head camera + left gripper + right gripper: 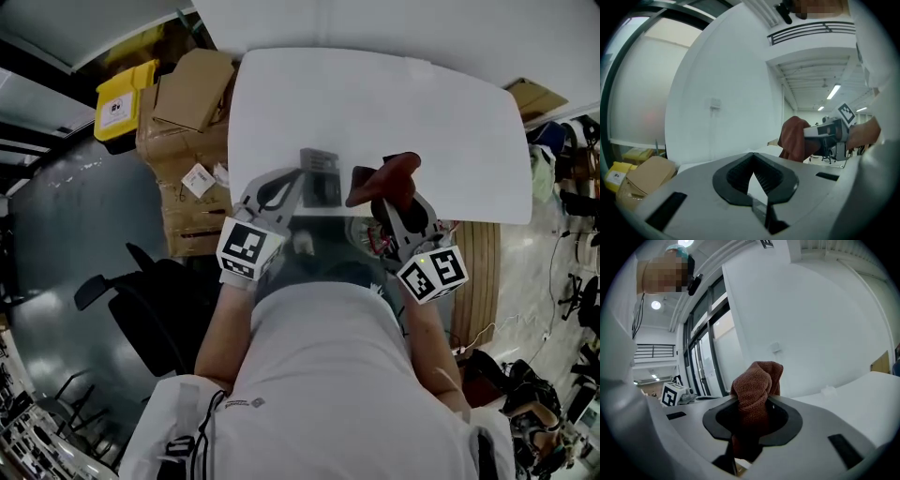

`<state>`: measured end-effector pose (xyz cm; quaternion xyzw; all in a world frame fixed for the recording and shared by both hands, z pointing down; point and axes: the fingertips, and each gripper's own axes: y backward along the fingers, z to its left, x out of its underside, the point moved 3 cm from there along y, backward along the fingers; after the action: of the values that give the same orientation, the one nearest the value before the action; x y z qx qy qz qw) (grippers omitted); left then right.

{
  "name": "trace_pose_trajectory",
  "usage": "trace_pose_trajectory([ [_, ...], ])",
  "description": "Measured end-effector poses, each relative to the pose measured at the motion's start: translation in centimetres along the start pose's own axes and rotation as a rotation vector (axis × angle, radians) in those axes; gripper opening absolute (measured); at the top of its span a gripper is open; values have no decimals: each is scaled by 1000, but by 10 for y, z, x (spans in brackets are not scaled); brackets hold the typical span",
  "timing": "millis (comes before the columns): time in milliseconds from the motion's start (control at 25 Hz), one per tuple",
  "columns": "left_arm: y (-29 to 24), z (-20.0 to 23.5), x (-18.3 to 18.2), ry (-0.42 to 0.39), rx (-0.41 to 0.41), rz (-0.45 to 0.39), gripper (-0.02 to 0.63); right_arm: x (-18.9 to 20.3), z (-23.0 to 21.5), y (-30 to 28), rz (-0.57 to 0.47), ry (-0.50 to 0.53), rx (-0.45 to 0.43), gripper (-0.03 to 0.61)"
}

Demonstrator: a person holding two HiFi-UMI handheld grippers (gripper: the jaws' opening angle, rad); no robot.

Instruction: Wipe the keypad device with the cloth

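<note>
Clamps the right gripper [752,413] on a rust-brown cloth [757,380], squeezing the bunched fabric tight between the pads, with a rounded wad bulging out past the tips and the rest trailing back inside the jaw opening. Holds that cloth [386,176] raised just ahead of the right gripper [382,199], above the near edge of the white table [375,103]. Draws the left gripper [753,174] in to a narrow wedge, ribbed pads meeting at the far tips, leaving only a thin white sliver between. Pinches what looks like a thin grey slab at the near end of that wedge, apparently the edge of the keypad device [761,213]. Places the keypad device [322,183] right against the tips of the left gripper [292,183], between the two sets of jaws and just left of the cloth-holding pair. Catches, off to the right of the left jaws, the cloth [794,138] hanging from the right gripper [825,133]. Shows cardboard boxes [192,89] and a yellow box [127,98] well off to the left of the left jaws, beside the table.
</note>
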<state>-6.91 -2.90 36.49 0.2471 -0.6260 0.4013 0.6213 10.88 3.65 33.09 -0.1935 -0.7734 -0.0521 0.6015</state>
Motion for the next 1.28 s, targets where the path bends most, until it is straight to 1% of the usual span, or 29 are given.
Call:
trace_pose_trajectory([
  [160, -1, 22, 14, 33, 15, 28, 11, 3, -1, -23, 44, 21, 2, 101],
  [280, -4, 23, 25, 12, 53, 62, 12, 8, -4, -36, 75, 31, 1, 101],
  [440, -8, 16, 40, -39, 113, 131, 12, 19, -9, -52, 136, 32, -15, 101],
  [560, -10, 11, 58, -42, 159, 185, 12, 30, -12, -63, 187, 31, -39, 101],
  [640, -12, 7, 72, -38, 191, 226, 12, 39, -15, -71, 225, 34, -65, 101],
  [760, -16, 4, 89, -30, 213, 282, 12, 55, -17, -82, 288, 44, -117, 101],
  [920, -18, 1, 111, -22, 218, 349, 14, 78, -17, -92, 383, 49, -203, 101],
  [1080, -20, -6, 132, -40, 228, 417, 14, 104, -13, -98, 480, 69, -290, 101],
  [1280, -25, -11, 151, -38, 228, 468, 14, 137, -4, -101, 601, 78, -382, 101],
])
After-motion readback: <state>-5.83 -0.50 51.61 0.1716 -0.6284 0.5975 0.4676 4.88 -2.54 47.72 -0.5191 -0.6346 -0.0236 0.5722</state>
